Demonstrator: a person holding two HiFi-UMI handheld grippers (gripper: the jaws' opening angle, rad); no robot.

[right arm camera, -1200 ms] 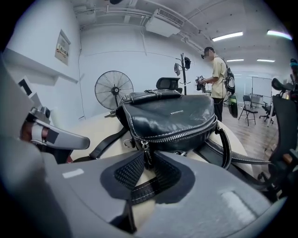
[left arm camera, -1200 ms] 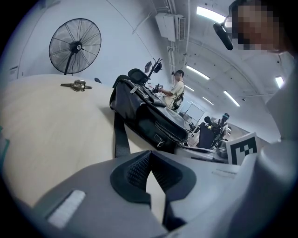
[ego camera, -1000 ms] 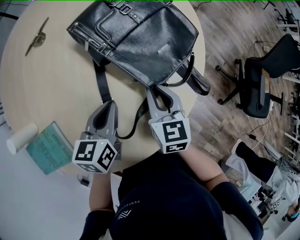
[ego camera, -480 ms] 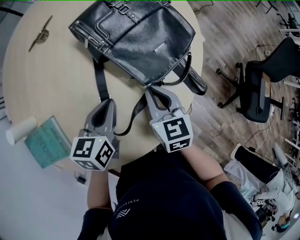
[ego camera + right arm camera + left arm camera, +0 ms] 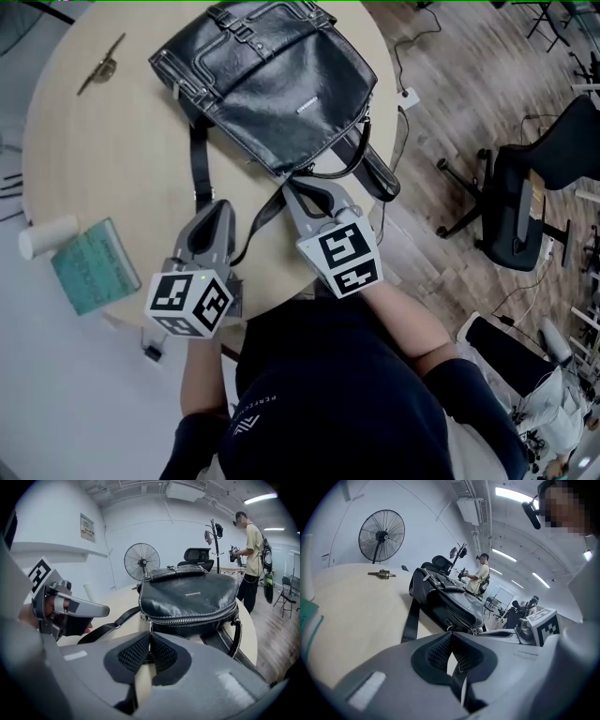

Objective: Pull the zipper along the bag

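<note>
Black leather fills the head view: the bag [image 5: 272,84] lies on the far right part of the round tabletop [image 5: 103,159], one corner turned toward the near edge. The right gripper [image 5: 300,183] sits at that corner, and the left gripper [image 5: 214,208] is beside it over the shoulder strap [image 5: 199,164]. Both bodies cover their own contact points, and the person's torso hides the tabletop's near edge.

In the left gripper view the left gripper [image 5: 450,637] is pressed together on the shoulder strap [image 5: 411,620], which runs from the bag [image 5: 450,604] and passes behind the pads. How much strap is pinched cannot be made out.

In the right gripper view the right gripper [image 5: 150,639] has just been closing, and its jaws now meet on the zipper pull [image 5: 150,626], which hangs at the left end of the zipper [image 5: 197,616]. That reads as the grip being made and the pull along the bag [image 5: 187,595] not yet begun. Most of the pull is buried between the pads, and the zipper's far end curves out of sight round the bag's right side.
</note>
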